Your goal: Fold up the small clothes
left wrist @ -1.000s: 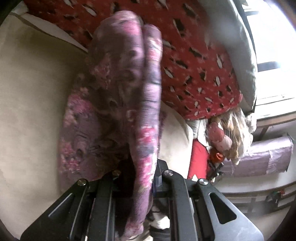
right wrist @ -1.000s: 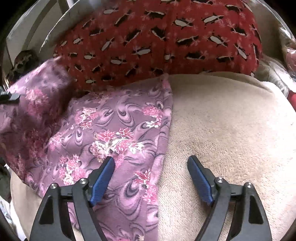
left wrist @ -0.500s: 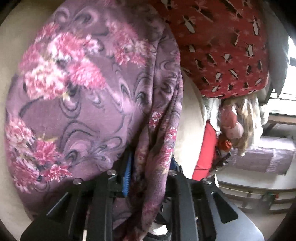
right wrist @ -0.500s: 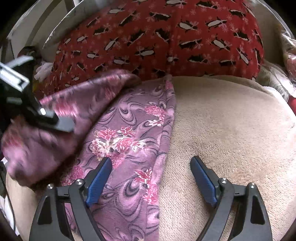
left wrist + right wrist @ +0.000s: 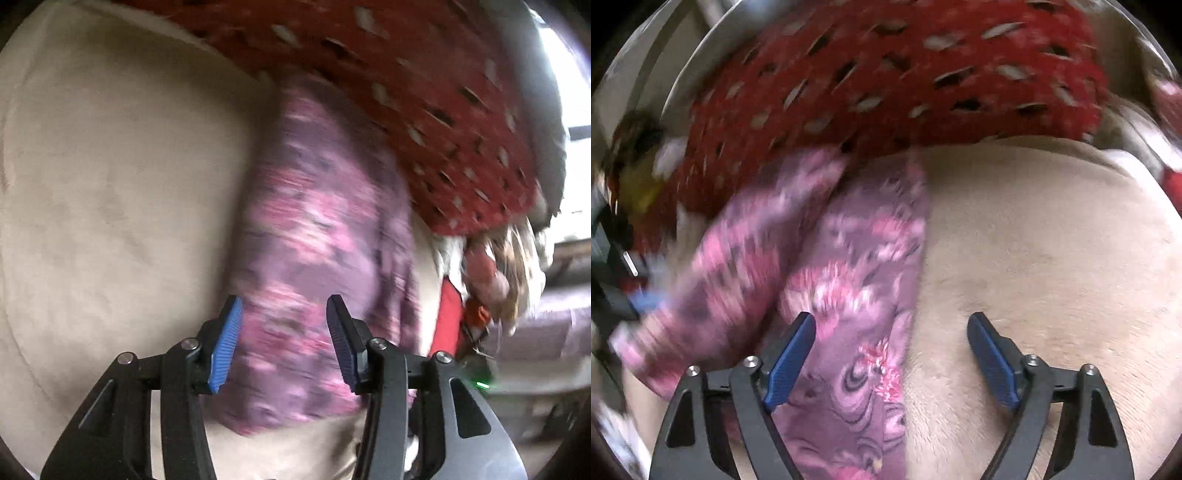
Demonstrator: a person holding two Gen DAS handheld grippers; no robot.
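A purple garment with pink flowers (image 5: pixel 317 229) lies on a beige blanket (image 5: pixel 110 184), blurred by motion. My left gripper (image 5: pixel 282 339) hovers over its near end. Its jaws are opening, and the blue pads (image 5: pixel 227 343) stand apart with the cloth below them, not pinched. In the right wrist view the garment (image 5: pixel 857 280) has a folded-over flap (image 5: pixel 738 266) on its left side. My right gripper (image 5: pixel 892 354) is open with its jaws closing slightly. It hangs over the garment's right edge and the bare blanket (image 5: pixel 1052 258), gripping nothing.
A red cushion with dark and white marks (image 5: pixel 424 92) borders the garment at the back, seen too in the right wrist view (image 5: pixel 886 74). Red fabric and a pale tangle of clutter (image 5: pixel 491 266) hang off the blanket's right side. A window and benches lie beyond.
My left gripper was shut on a fold of the garment; now its jaws have parted and the cloth has dropped out onto the blanket. My right gripper has stayed over the garment's edge.
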